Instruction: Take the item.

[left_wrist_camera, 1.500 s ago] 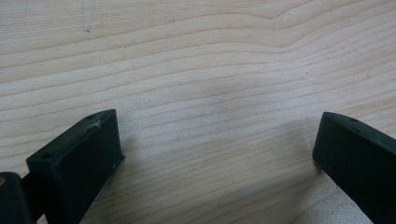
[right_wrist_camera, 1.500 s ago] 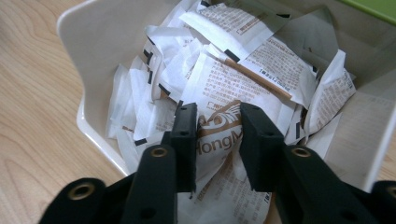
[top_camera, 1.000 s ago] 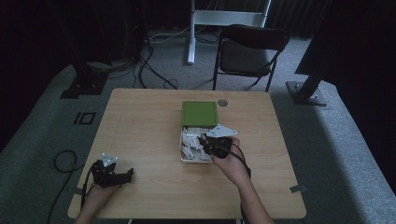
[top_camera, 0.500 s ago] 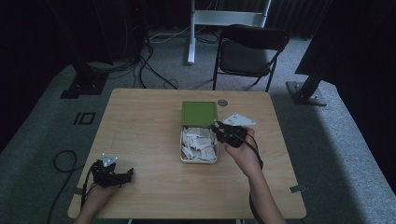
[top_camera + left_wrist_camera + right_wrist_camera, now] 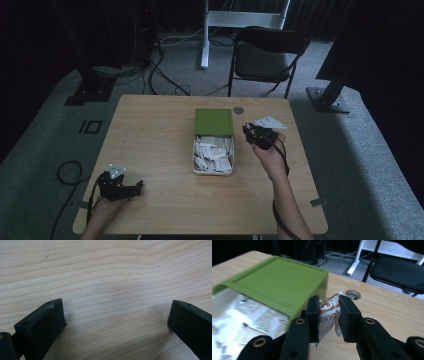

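High view: wooden table [image 5: 160,130], a box [image 5: 213,162] at its middle, white and full of white packets, with a green lid [image 5: 214,122] lying over its far end. The right gripper [image 5: 251,133] is held just right of the box, beside the lid's near right corner, jaws pointing toward the box; the hand [image 5: 270,155] comes up from the near edge. At this size the jaw state cannot be told here. The left gripper [image 5: 134,187] rests on the table near the near left corner, well apart from the box, jaws pointing right. A black chair [image 5: 267,55] stands beyond the far edge.

Left gripper view: the left gripper [image 5: 113,322] has its jaws spread wide, bare wood grain between them, nothing held.

Right gripper view: the right gripper [image 5: 329,315] is clenched on a packet [image 5: 329,311], white with brown lettering, pinched upright between the jaws and lifted off the table. The green lid [image 5: 279,282] sits just behind and left of it, blurred; loose packets in the box show below the lid at left. A round hole [image 5: 353,293] in the tabletop lies behind the packet.
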### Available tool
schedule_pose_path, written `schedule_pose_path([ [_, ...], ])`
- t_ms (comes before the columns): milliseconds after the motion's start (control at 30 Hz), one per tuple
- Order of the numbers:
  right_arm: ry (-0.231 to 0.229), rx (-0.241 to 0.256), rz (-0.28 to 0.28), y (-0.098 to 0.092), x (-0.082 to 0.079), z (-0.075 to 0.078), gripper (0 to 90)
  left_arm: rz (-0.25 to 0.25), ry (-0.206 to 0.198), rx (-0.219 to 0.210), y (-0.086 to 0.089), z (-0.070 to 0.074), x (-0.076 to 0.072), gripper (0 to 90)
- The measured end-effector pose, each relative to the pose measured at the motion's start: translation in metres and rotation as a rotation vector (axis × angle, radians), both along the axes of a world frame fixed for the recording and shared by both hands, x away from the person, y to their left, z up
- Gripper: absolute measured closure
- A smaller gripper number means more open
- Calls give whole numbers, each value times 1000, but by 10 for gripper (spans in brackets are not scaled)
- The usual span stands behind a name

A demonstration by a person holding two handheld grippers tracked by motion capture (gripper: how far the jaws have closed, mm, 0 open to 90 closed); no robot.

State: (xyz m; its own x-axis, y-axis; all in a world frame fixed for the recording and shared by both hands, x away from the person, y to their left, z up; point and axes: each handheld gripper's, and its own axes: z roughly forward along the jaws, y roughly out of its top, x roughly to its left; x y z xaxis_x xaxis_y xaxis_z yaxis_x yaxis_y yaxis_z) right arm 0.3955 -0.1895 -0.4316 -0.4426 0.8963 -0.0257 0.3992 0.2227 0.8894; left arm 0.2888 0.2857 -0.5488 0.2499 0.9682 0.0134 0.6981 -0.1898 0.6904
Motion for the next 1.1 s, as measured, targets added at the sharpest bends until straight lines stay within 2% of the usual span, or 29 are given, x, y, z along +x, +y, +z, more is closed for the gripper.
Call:
schedule_pose_path([
  [133, 2, 11, -52, -8, 12, -9, 718, 0, 0, 0, 0, 0, 0, 19],
  [233, 5, -6, -73, -11, 22, -17, 718, 0, 0, 0, 0, 0, 0, 19],
  [533, 69, -7, -144, -18, 48, -45, 718, 0, 0, 0, 0, 0, 0, 19],
  [600, 90, 5, -167, -22, 53, -53, 718, 0, 0, 0, 0, 0, 0, 19],
  [667, 108, -19, -186, -25, 59, -61, 718, 0, 0, 0, 0, 0, 0, 19],
  [767, 121, -13, -207, -27, 65, -67, 718, 0, 0, 0, 0, 0, 0, 19],
  [867, 149, -35, -227, -30, 77, -78, 718, 0, 0, 0, 0, 0, 0, 19],
  [1067, 203, -59, -249, -29, 88, -96, 718, 0, 0, 0, 0, 0, 0, 19],
  [1100, 201, -53, -255, -29, 89, -98, 718, 0, 0, 0, 0, 0, 0, 19],
])
